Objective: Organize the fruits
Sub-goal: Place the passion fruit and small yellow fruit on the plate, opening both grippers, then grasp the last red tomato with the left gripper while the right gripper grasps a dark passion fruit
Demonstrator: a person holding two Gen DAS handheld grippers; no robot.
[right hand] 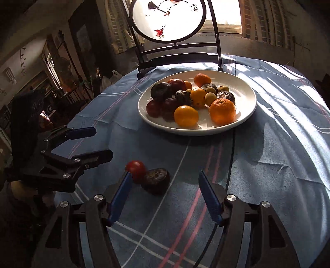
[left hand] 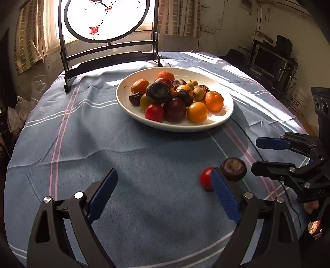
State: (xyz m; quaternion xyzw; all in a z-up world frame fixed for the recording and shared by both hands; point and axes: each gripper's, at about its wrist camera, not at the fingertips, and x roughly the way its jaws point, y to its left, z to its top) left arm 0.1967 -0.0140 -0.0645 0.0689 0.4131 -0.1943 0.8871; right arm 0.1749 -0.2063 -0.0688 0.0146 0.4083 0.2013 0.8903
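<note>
A white plate (left hand: 175, 126) (right hand: 196, 132) piled with oranges, red and dark fruits stands at the table's far middle. Nearer, a small red fruit (left hand: 206, 178) (right hand: 136, 169) and a dark brown fruit (left hand: 234, 169) (right hand: 156, 180) lie side by side, touching, on the blue cloth. My left gripper (left hand: 164, 172) (right hand: 103, 142) is open with nothing between its fingers; the red fruit sits just past its right fingertip. My right gripper (right hand: 165, 174) (left hand: 255, 154) is open; the dark fruit lies by its left fingertip, and neither pad presses on it.
A round painted screen on a black stand (left hand: 107, 20) (right hand: 167, 18) rises behind the plate. The striped blue tablecloth (left hand: 103, 134) covers the round table. Furniture and clutter fill the dim room around it.
</note>
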